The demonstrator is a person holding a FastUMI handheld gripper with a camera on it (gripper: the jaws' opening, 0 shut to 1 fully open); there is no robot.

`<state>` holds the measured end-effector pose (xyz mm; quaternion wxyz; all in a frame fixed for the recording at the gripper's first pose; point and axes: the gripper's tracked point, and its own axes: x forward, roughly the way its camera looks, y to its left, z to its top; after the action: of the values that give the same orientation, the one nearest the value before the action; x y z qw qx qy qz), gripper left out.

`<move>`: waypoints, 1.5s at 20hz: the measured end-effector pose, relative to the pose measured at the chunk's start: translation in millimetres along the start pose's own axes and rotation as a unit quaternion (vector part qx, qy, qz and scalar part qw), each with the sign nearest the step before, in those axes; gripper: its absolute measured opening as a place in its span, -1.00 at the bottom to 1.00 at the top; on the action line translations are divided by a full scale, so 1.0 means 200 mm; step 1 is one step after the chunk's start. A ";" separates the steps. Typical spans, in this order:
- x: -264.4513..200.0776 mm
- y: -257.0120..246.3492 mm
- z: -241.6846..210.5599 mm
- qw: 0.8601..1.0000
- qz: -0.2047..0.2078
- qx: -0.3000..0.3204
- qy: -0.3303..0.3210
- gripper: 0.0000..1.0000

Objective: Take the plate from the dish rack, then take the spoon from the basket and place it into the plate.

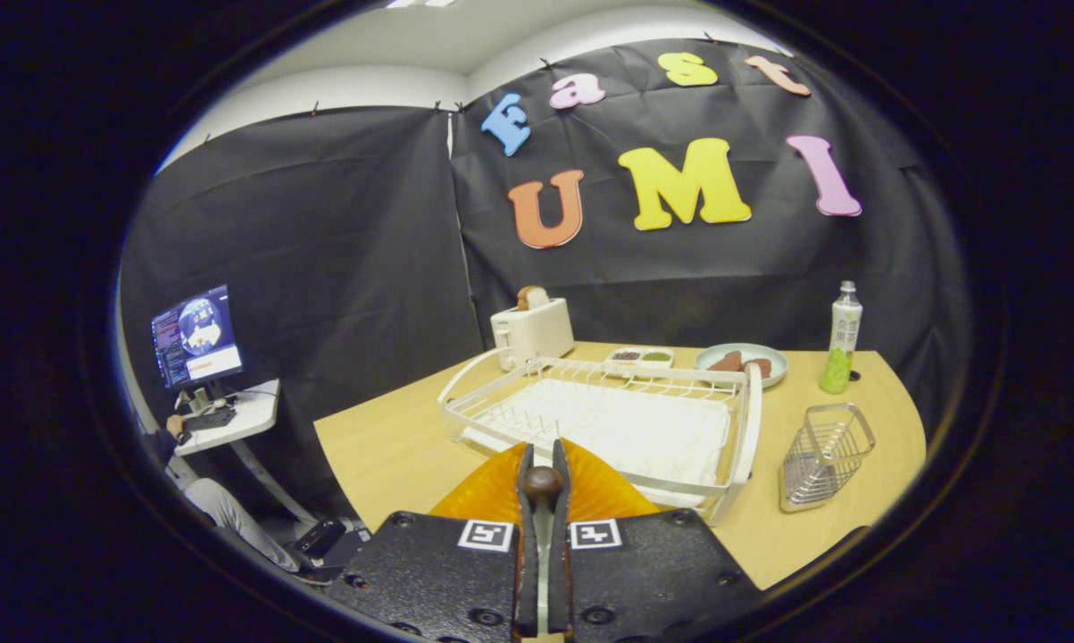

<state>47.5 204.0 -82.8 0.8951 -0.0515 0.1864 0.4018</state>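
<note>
Black cloth walls close off a booth around a pale wooden table (394, 446). On the table sits a white wire dish rack (742, 420), its slots bare. Right of it stands a small wire basket (824, 454). Farther back are a toaster (532, 332), a green dish (740, 355) and a bottle (843, 339). Off to the left, a person sits at a desk with a monitor (195, 335).

The gripper (543, 451) is nearest the camera, its two fingers drawn almost together. They pinch a small, rounded, dark brown knob, which looks like one end of the spoon (543, 482) — the rest of it is hidden between the fingers. Directly beneath and just ahead of the fingers lies an orange plate (603, 491). It spreads out to either side of them, on the near side of the rack.

The spoon is probably light and rigid. With a smooth, rounded end it could twist or slip in a narrow pinch, so a hold on the straight handle would likely be steadier. The plate looks stiff and glossy — probably slippery, and best taken by its rim.
</note>
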 end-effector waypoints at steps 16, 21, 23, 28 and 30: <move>-0.04 -0.18 0.18 0.994 -0.081 -0.045 -0.060 0.73; -0.12 -0.22 0.28 0.983 -0.138 -0.066 -0.104 1.00; -0.15 -0.22 0.31 0.979 -0.154 -0.067 -0.116 1.00; -0.26 -0.28 0.32 0.964 -0.224 -0.059 -0.130 1.00; -0.35 -0.30 0.34 0.952 -0.262 -0.054 -0.149 1.00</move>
<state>68.6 130.9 3.5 0.9823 -0.0863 0.0095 0.1660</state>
